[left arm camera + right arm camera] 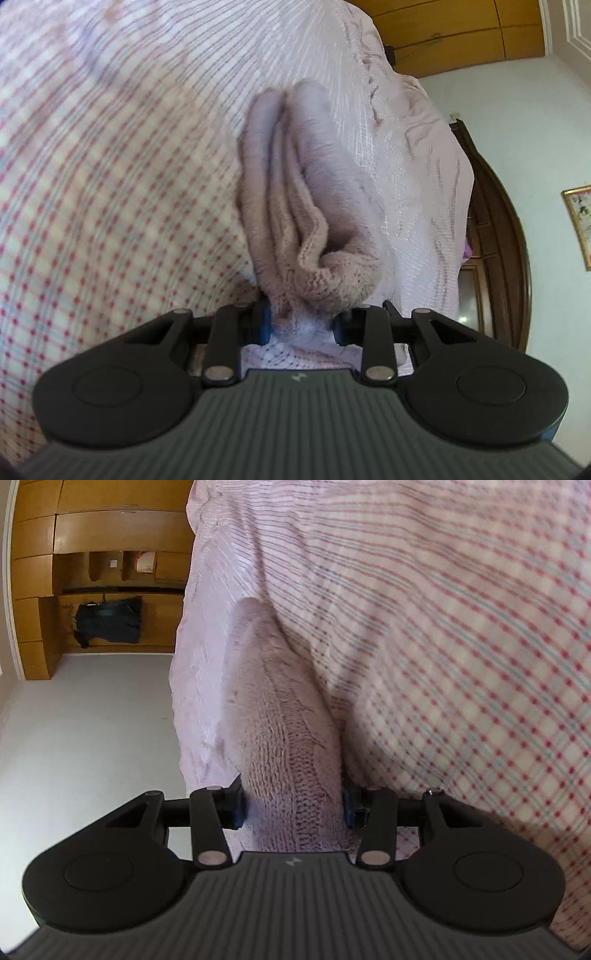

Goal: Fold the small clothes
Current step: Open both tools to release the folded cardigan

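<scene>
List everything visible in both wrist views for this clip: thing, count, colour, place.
knit garment: one, dusty pink, bunched, held at both ends over the bed
bedsheet: one, white with red and blue check, covers the bed under the garment
wardrobe: one, yellow-brown wood, far side of the room in the right wrist view
dark clothing: one item, navy or black, hanging on the wardrobe
floor: pale grey, beside the bed
headboard: one, dark brown wood, curved, at the bed's end
framed picture: one, gold frame, on the pale wall
left hand-held gripper: one, black with blue pads, shut on the garment
right hand-held gripper: one, black with blue pads, shut on the garment
</scene>
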Action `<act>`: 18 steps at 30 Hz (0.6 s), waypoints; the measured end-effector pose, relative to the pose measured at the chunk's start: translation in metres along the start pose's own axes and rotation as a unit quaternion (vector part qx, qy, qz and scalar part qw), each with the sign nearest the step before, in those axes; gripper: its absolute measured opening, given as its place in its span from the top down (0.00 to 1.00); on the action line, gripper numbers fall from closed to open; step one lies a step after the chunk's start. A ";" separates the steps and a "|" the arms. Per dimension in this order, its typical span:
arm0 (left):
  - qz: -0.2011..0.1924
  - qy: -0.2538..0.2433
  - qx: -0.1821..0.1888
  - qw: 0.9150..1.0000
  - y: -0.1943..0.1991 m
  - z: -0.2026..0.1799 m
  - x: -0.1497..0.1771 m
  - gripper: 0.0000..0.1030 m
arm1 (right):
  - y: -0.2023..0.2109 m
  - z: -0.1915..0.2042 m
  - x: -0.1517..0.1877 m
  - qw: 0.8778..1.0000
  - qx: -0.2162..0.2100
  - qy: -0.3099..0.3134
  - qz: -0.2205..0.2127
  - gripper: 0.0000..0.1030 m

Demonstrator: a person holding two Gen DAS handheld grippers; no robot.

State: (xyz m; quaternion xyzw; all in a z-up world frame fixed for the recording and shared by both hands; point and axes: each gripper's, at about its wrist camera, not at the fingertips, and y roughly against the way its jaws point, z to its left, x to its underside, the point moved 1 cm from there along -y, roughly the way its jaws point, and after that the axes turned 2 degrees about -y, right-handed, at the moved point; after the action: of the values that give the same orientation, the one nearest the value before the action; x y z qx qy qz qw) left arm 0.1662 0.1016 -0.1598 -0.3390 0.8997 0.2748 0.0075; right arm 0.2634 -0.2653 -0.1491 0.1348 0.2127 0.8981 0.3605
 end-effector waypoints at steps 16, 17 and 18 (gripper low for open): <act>-0.011 -0.108 -0.118 0.987 0.053 -0.030 0.013 0.59 | 0.103 -0.002 0.037 0.993 0.065 0.092 -0.041 0.50; -0.023 -0.128 -0.125 0.984 0.061 -0.039 0.017 0.59 | 0.111 0.002 0.041 0.991 0.062 0.112 -0.048 0.50; -0.037 -0.151 -0.129 0.979 0.068 -0.048 0.020 0.59 | 0.120 0.008 0.046 0.988 0.057 0.135 -0.055 0.50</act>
State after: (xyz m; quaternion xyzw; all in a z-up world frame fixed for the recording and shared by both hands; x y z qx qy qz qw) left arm 0.1172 0.1071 -0.0895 -0.3246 0.8322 0.4359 0.1095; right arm 0.1630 -0.3084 -0.0802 0.0206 0.3177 0.8731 0.3692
